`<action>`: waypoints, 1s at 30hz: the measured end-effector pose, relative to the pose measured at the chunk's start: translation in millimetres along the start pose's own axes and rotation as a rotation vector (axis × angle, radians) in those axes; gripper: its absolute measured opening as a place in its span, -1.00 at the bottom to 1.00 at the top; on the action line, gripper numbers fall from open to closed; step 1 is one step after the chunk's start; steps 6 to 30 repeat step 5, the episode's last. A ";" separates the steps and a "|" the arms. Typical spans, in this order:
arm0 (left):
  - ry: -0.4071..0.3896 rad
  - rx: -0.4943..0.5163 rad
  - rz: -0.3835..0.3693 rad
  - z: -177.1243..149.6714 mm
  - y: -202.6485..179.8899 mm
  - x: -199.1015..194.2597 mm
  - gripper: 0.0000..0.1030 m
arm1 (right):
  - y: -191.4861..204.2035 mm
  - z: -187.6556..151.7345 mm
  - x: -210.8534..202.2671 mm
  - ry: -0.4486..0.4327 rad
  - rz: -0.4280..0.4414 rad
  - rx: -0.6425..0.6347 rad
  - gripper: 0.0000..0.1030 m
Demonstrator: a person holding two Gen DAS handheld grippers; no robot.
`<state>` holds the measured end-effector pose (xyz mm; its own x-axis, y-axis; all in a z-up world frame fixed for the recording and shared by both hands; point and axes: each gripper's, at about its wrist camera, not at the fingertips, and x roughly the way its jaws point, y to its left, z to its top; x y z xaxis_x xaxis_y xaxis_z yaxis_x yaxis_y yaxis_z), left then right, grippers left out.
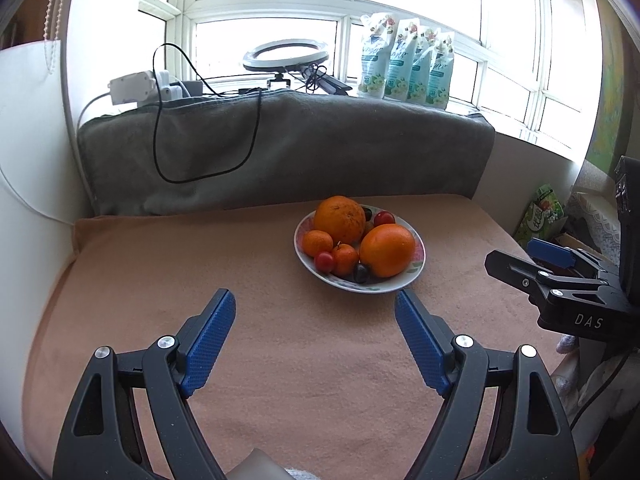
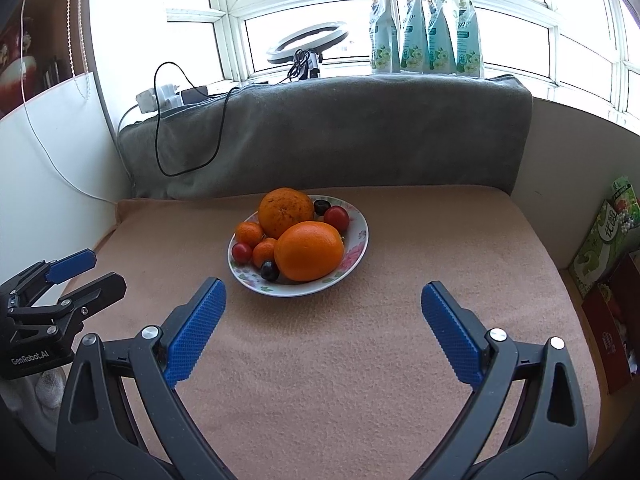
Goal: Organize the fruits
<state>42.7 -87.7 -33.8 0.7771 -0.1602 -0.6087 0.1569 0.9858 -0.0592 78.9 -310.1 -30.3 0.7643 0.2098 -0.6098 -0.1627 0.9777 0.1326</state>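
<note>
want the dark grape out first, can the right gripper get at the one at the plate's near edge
Probably yes: the right gripper is open, with bare cloth up to the plate. The grape sits against the big orange, so it is tight.

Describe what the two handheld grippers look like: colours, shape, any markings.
Both the left gripper and right gripper have black scissor-like frames with silver rivets and blue, textured finger pads. White lettering reads "GenRobot.AI" on the left and "DAS" on the right.
</note>
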 end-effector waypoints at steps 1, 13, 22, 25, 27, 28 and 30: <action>0.000 0.000 0.000 -0.2 0.0 -0.1 0.59 | -0.3 0.1 0.2 0.000 0.000 0.000 0.94; 0.001 -0.004 -0.002 -0.1 0.7 -0.3 0.59 | -4.2 -2.1 2.2 0.009 -0.008 0.011 0.94; 0.001 -0.004 -0.002 -0.1 0.7 -0.3 0.59 | -4.2 -2.1 2.2 0.009 -0.008 0.011 0.94; 0.001 -0.004 -0.002 -0.1 0.7 -0.3 0.59 | -4.2 -2.1 2.2 0.009 -0.008 0.011 0.94; 0.001 -0.004 -0.002 -0.1 0.7 -0.3 0.59 | -4.2 -2.1 2.2 0.009 -0.008 0.011 0.94; 0.001 -0.004 -0.002 -0.1 0.7 -0.3 0.59 | -4.2 -2.1 2.2 0.009 -0.008 0.011 0.94; 0.001 -0.004 -0.002 -0.1 0.7 -0.3 0.59 | -4.2 -2.1 2.2 0.009 -0.008 0.011 0.94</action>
